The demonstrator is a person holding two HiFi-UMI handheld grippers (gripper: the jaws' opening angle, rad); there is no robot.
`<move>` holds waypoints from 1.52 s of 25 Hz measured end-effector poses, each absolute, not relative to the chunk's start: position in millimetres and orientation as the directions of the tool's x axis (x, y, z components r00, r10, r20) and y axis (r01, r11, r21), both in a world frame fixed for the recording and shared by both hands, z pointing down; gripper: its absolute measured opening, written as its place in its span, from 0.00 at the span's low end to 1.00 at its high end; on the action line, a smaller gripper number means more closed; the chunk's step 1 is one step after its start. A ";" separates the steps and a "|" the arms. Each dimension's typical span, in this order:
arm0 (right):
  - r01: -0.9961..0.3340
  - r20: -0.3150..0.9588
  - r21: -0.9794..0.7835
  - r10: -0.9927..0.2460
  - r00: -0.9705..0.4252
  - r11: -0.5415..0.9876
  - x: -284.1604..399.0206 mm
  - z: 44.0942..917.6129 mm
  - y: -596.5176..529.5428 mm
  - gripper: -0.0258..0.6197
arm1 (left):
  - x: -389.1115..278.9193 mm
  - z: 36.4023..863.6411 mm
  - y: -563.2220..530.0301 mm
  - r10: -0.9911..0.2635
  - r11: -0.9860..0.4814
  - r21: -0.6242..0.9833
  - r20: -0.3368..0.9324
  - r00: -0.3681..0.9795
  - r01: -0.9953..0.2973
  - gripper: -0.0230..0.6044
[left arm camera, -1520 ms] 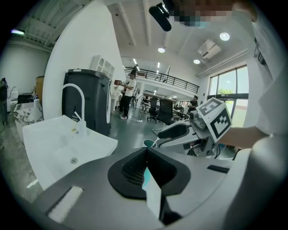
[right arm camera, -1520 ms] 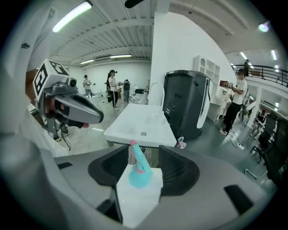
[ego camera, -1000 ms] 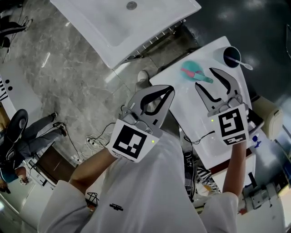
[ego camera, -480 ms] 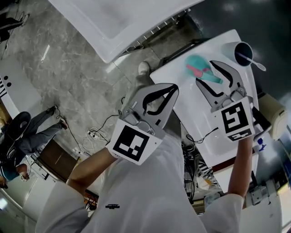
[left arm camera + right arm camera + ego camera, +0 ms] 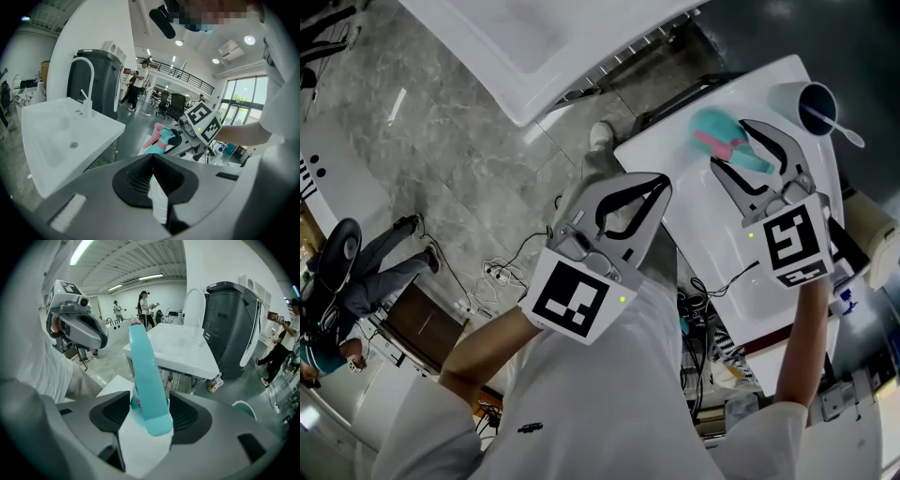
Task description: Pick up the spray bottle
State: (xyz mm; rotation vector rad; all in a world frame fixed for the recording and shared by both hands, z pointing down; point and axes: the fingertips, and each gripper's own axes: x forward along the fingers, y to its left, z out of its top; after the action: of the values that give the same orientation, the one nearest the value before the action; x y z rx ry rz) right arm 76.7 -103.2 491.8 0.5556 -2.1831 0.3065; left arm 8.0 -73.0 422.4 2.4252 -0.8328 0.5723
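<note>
A teal spray bottle [image 5: 709, 125] with a pink trigger lies on the white table [image 5: 703, 216]. My right gripper [image 5: 728, 142] reaches over the table, its jaws opening, with the bottle's near end between the tips. In the right gripper view the bottle [image 5: 147, 380] runs away from me between the two dark pads [image 5: 187, 416], and I see no pad pressing on it. My left gripper [image 5: 659, 181] hovers off the table's left edge, shut and empty. The left gripper view shows its jaws meeting [image 5: 152, 159], with the bottle [image 5: 161, 138] beyond them.
A white cup [image 5: 806, 98] with a spoon [image 5: 846, 133] in it stands at the table's far right corner. A large white sink basin [image 5: 534, 47] stands beyond the table, with grey floor between. Cables lie on the floor below. People stand in the background.
Both grippers have sunk a little. The right gripper's jaws have spread wider and now stand around the bottle's end. The left gripper stays shut.
</note>
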 end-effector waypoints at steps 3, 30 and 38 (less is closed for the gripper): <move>-0.489 0.787 -0.012 -0.294 -0.543 0.872 74.4 491.2 -102.9 0.39 | 4.4 421.8 -71.9 -0.442 -0.681 0.325 0.532 0.723 -0.656 0.04; -0.613 0.730 0.031 -0.437 -0.526 0.790 82.2 457.3 -102.2 0.40 | -3.2 393.3 -60.8 -0.480 -0.690 0.294 0.498 0.722 -0.662 0.04; -0.676 0.681 0.051 -0.520 -0.515 0.736 82.9 424.2 -90.2 0.40 | -2.7 369.2 -52.2 -0.494 -0.714 0.265 0.466 0.734 -0.648 0.04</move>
State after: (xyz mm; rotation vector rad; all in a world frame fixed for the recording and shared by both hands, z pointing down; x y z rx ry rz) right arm 82.9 -90.2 424.2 0.8970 -2.2358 0.2871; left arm -2.7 -52.2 369.2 2.5227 -0.8751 0.5116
